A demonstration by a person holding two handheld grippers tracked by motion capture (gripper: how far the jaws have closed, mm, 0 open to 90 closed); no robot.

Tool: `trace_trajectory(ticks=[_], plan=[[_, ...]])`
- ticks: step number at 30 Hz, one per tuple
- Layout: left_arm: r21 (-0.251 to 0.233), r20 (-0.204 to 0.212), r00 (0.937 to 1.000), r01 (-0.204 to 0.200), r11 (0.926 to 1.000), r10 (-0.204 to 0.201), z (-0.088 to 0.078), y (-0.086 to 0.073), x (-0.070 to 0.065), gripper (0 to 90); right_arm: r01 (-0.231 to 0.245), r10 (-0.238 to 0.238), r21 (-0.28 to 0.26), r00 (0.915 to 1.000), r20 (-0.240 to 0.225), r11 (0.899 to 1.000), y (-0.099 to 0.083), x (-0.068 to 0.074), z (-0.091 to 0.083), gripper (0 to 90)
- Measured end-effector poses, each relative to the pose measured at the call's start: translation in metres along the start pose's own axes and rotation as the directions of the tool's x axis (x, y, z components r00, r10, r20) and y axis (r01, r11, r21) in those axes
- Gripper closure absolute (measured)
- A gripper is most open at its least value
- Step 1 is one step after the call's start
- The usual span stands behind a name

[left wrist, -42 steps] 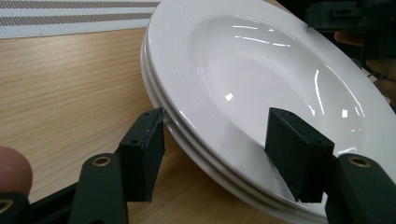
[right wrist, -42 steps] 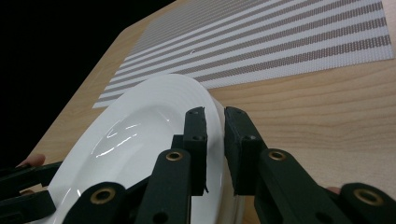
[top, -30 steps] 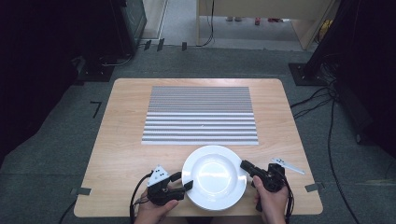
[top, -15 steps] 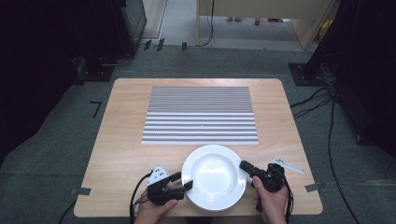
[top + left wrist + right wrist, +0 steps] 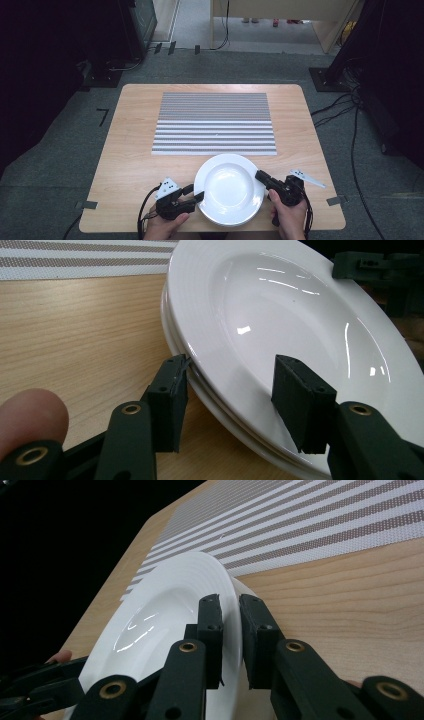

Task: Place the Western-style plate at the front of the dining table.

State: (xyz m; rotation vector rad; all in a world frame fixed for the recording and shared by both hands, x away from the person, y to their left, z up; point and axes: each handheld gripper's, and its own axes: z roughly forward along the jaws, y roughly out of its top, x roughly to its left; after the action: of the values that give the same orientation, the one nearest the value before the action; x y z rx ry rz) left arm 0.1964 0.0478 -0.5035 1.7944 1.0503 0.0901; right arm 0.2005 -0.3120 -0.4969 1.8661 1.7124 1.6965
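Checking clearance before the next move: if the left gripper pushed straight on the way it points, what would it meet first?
The white plate. The left gripper already straddles its near rim, jaws not yet pressing after closing in. Going on, the rim would likely run deeper between them; the right gripper sits across the plate.

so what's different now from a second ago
The left gripper has just been closing its jaws around the near rim of the white plate, which sits between them; one pad touches the rim, the other does not press yet. The right gripper stays clamped on the opposite rim. Plate, striped mat and both hands kept their places.
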Motion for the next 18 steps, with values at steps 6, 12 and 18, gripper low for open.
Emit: trace_trajectory(ticks=[6, 12, 18], plan=[[-0.017, 0.025, 0.9988, 0.042, 0.999, -0.041, -0.003, 0.001, 0.0041, 54.4, -0.007, 0.007, 0.004, 1.0, 0.0, 1.0, -0.0003, -0.0015, 0.0009, 81.2], [-0.026, 0.036, 0.9968, 0.072, 0.9971, -0.071, -0.0043, 0.0015, 0.0071, 58.1, -0.003, 0.003, 0.006, 0.9999, 0.012, 1.0, -0.0015, -0.0016, 0.0021, 80.6], [-0.044, 0.049, 0.995, 0.09, 0.995, -0.087, -0.0059, 0.0023, 0.0081, 60.5, -0.02, 0.02, 0.01, 0.9996, 0.021, 1.0, -0.0031, -0.0033, 0.0037, 80.3]])
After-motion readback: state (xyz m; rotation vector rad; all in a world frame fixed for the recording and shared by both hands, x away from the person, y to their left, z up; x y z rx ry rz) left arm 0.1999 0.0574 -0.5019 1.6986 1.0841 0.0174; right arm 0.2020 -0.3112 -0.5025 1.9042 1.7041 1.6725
